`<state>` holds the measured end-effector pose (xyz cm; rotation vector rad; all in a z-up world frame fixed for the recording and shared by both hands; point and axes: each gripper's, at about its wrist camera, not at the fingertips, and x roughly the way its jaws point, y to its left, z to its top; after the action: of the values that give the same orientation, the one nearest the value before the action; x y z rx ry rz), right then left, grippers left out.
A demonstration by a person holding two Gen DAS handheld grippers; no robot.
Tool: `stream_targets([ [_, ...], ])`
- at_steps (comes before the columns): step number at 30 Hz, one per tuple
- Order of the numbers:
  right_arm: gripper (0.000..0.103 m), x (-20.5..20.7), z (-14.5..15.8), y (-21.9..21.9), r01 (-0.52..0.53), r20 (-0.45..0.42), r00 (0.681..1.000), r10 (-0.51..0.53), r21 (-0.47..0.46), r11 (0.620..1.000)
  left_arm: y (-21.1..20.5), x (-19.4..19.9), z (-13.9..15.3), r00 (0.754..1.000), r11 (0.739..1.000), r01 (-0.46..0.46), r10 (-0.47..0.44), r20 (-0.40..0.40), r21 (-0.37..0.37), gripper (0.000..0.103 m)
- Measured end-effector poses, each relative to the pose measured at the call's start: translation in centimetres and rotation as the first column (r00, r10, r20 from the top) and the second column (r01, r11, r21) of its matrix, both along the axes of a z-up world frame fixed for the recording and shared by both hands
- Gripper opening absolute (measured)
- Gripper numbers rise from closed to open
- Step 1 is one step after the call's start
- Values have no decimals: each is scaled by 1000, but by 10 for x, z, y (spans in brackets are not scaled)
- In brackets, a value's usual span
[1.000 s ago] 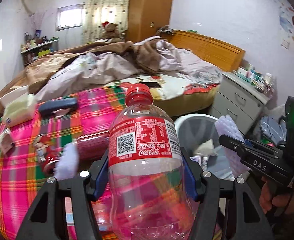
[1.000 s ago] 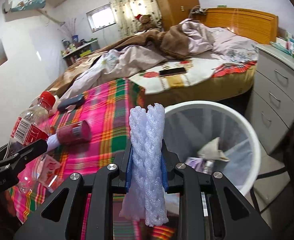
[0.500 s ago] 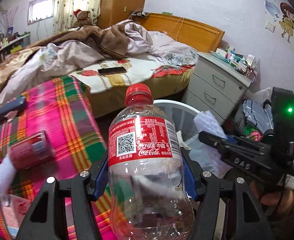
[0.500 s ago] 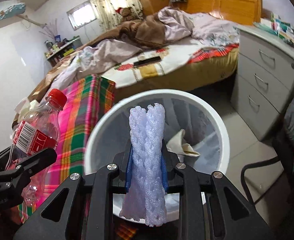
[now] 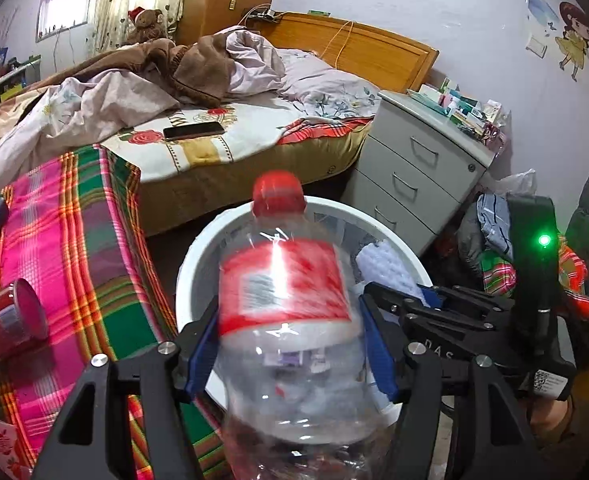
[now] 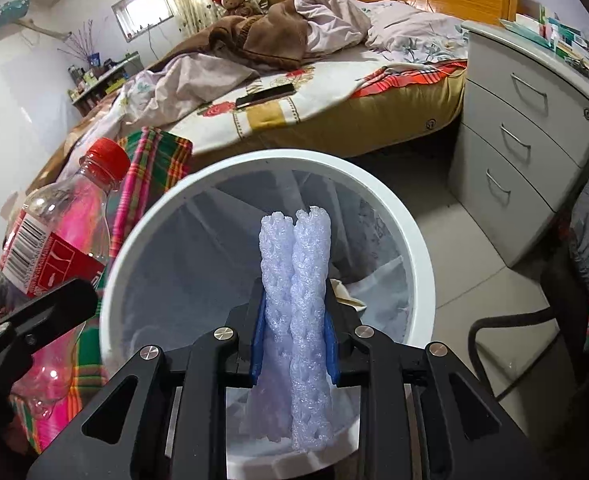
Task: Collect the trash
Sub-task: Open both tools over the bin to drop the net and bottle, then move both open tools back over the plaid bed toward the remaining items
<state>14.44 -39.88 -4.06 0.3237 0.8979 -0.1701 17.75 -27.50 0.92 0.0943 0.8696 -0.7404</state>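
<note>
My left gripper [image 5: 288, 342] holds an empty clear cola bottle [image 5: 286, 320] with a red cap and red label, over the near rim of a white trash bin [image 5: 198, 256]. The bottle is blurred and its label has turned. My right gripper [image 6: 293, 334] is shut on a pale foam net sleeve [image 6: 296, 308] right above the bin's opening [image 6: 142, 224]. Crumpled paper [image 6: 346, 296] lies inside the bin. The bottle also shows at the left of the right wrist view [image 6: 54, 248].
A plaid-covered table [image 5: 74, 248] at the left carries a red can [image 5: 6, 320] on its side. Behind the bin is a bed [image 5: 214, 128] with a phone [image 5: 193, 131] on it. A grey drawer unit [image 5: 418, 168] stands at the right, clothes piled beside it.
Both grippers moved right from the plaid table to over the bin. The bottle has turned in the left gripper, its label now facing another way.
</note>
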Motion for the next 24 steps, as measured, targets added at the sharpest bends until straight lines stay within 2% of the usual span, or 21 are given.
stream_targets([
  [2,27,-1,-1,-2,5,-4,1000,-5,-2,1000,-2,-3,1,999,1000,-8,7,32,27,72],
  [4,35,-3,-2,-4,16,-4,1000,-16,7,1000,-1,-4,2,999,1000,-8,7,34,22,75],
  [6,57,-3,-1,-7,23,5,1000,-23,21,1000,1,-4,3,999,1000,-16,15,30,17,75],
  [7,59,-3,-1,-7,22,11,1000,-23,30,999,3,-4,3,999,1000,-17,17,32,18,75],
  [24,59,-16,20,21,2,85,996,-5,26,1000,52,-19,22,991,995,-103,103,88,1,75],
])
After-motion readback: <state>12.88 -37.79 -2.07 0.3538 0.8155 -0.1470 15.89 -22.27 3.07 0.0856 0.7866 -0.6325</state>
